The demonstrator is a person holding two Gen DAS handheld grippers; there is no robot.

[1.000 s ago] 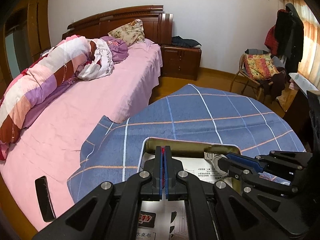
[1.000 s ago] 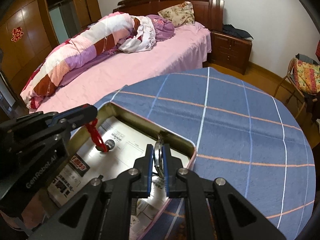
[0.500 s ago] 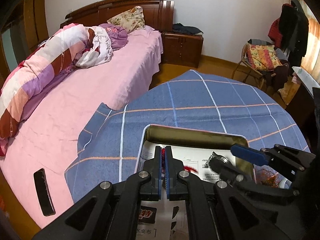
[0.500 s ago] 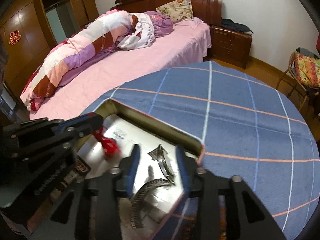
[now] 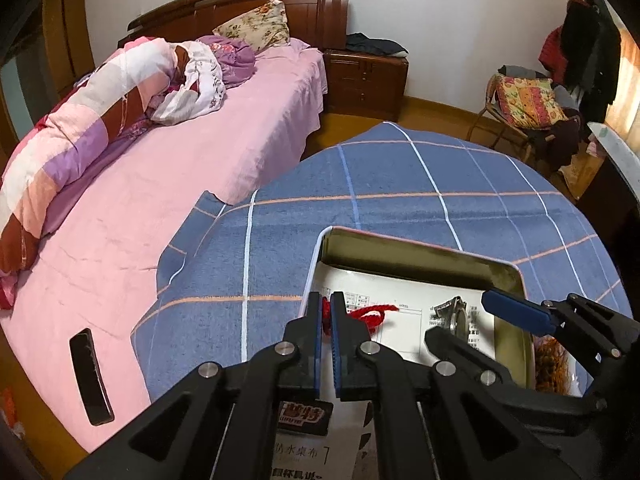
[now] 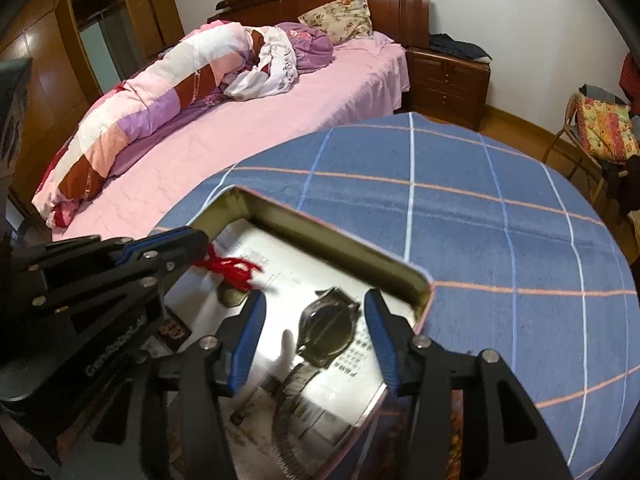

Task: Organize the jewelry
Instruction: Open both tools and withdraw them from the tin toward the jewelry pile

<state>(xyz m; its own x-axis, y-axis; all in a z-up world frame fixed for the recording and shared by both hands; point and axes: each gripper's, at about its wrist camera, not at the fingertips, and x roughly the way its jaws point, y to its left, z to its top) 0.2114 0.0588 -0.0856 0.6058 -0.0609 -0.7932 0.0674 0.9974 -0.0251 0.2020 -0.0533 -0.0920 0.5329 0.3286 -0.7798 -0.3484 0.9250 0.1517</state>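
An open metal tin (image 6: 320, 236) (image 5: 404, 242) lined with printed paper sits on a blue checked tablecloth. A silver wristwatch (image 6: 328, 326) (image 5: 454, 312) lies flat inside it. My right gripper (image 6: 314, 334) is open, its blue pads either side of the watch, just above it. My left gripper (image 5: 327, 320) is shut on a red cord (image 5: 372, 314) (image 6: 232, 268), holding it over the tin's left part. A dark pendant (image 6: 232, 296) lies under the cord's end.
The round table (image 6: 480, 208) carries the blue cloth. A pink bed (image 5: 160, 184) with a rolled quilt lies left, touching the table. A black phone (image 5: 90, 376) rests on the bed edge. A chair with clothes (image 5: 528, 108) stands far right.
My right gripper has opened and let the watch go; the watch now lies flat in the tin. My left gripper has lowered the red cord toward the tin floor.
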